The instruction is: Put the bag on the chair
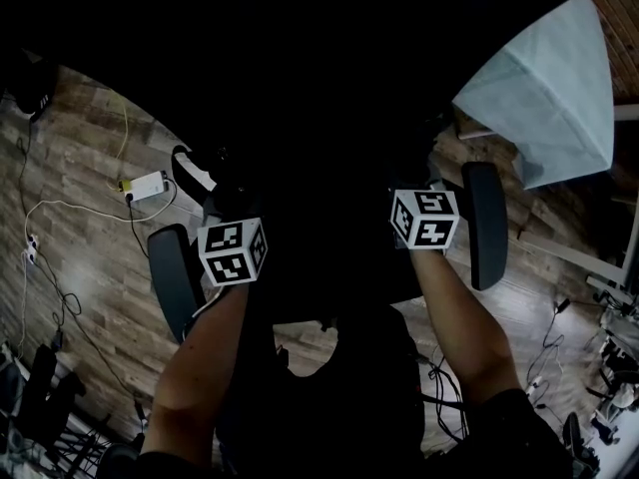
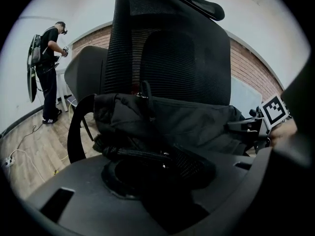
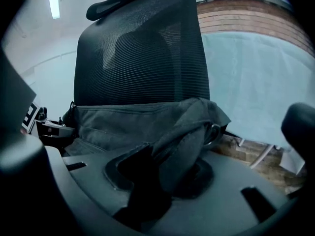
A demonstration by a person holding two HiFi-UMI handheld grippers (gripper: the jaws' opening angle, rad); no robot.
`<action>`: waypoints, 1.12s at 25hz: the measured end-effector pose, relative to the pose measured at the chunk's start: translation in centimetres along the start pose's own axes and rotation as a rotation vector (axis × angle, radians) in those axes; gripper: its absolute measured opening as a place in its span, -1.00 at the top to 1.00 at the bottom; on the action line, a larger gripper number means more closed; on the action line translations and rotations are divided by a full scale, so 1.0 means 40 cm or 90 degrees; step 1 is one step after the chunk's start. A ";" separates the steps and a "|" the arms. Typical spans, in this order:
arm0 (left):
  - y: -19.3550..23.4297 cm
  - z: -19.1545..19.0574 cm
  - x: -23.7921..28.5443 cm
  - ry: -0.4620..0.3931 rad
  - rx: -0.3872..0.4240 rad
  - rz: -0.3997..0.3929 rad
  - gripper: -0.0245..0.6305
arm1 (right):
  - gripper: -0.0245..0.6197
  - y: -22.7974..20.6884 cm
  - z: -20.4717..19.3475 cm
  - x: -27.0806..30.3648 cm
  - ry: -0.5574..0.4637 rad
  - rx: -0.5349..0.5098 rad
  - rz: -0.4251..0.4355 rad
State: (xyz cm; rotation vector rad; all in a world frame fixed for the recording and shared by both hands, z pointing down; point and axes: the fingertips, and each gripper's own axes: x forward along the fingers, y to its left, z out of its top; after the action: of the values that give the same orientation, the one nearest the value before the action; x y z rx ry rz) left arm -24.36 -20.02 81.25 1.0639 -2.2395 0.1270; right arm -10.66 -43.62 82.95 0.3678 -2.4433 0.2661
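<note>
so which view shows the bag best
Left gripper view: the bag shows full-width against the chair backrest. Right gripper view shows it with a fold hanging in front; head view leaves it nearly black.

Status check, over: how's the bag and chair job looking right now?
Bag on chair, against backrest. Left gripper, right gripper: bag fabric between fingers, grip looks slack. Nothing in the way.

The bag [image 3: 123, 124] is matt, dark woven cloth with a coarse webbing strap [image 2: 141, 154] and a smooth metal ring [image 3: 217, 132]. The chair [image 3: 142, 48] back is fine black mesh. The floor [image 1: 90, 198] is matt wood-grain plank and the wall [image 3: 246, 14] is rough brick.
</note>
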 end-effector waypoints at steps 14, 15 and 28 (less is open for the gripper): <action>-0.024 -0.037 -0.081 0.038 -0.017 0.040 -0.06 | 0.11 -0.013 -0.028 -0.081 0.020 0.023 -0.016; -0.028 -0.036 -0.093 0.040 -0.016 0.044 -0.06 | 0.11 -0.007 -0.028 -0.092 0.022 0.023 -0.015; -0.150 0.112 -0.267 -0.009 -0.029 -0.034 -0.06 | 0.12 0.092 0.087 -0.295 -0.002 0.045 -0.002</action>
State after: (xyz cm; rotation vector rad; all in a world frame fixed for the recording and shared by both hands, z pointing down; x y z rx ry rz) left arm -17.38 -18.52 70.31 1.1016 -2.2132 0.0453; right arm -4.97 -38.82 72.48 0.4039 -2.4413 0.3522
